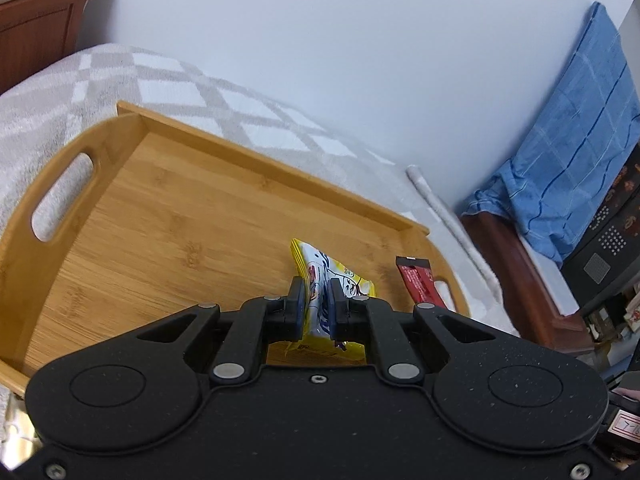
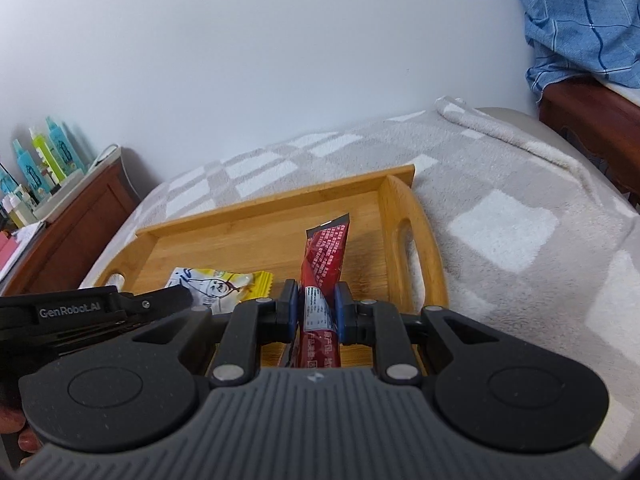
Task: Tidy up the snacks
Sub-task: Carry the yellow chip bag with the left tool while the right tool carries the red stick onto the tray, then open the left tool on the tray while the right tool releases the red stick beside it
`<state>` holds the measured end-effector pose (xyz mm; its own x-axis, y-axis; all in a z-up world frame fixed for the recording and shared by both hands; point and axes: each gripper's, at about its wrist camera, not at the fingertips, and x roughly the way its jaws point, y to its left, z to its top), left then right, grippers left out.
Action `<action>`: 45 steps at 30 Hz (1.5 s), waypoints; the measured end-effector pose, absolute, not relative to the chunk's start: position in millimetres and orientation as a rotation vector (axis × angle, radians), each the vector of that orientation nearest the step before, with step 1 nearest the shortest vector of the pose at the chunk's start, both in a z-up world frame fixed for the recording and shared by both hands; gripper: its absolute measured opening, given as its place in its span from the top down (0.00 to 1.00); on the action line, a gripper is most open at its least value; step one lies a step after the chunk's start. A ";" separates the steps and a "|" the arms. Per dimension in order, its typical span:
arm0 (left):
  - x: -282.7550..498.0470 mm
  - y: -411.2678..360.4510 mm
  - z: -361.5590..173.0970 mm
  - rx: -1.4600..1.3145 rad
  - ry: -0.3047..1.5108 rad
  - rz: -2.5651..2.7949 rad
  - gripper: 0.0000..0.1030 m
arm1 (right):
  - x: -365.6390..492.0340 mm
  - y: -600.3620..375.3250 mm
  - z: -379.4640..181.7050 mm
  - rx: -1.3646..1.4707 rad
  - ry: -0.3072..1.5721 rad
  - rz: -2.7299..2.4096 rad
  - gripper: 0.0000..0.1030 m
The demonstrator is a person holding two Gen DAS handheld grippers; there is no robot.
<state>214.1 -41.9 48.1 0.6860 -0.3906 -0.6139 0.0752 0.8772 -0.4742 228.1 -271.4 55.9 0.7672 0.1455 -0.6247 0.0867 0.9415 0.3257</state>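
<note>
A wooden tray [image 1: 168, 216] with cut-out handles lies on a grey-and-white checked blanket. My left gripper [image 1: 316, 300] is shut on a yellow-and-white snack packet [image 1: 340, 276], held over the tray's near right part. My right gripper [image 2: 317, 304] is shut on a long red snack packet [image 2: 326, 252], which points out over the tray [image 2: 256, 236] near its right handle. The red packet [image 1: 420, 280] shows at the tray's right end in the left wrist view. The yellow packet [image 2: 220, 284] and the left gripper's body [image 2: 92, 312] show at the left in the right wrist view.
The checked blanket [image 2: 500, 232] covers the surface around the tray. A brown wooden cabinet [image 2: 72, 220] with several bottles [image 2: 44, 156] stands at the left. A blue checked cloth [image 1: 572, 152] hangs over dark wooden furniture [image 1: 520, 276] at the right. A white wall is behind.
</note>
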 end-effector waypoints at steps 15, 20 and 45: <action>215.9 -50.3 33.7 -0.408 0.800 -0.255 0.90 | 234.0 -260.0 33.5 0.268 0.743 0.003 0.79; 215.5 -50.8 32.5 -0.394 0.798 -0.254 0.89 | 234.5 -257.8 32.8 0.253 0.739 0.001 0.78; 99.6 -25.6 78.0 -0.163 0.673 -0.280 0.08 | 141.2 -229.9 78.1 0.112 0.551 0.039 0.14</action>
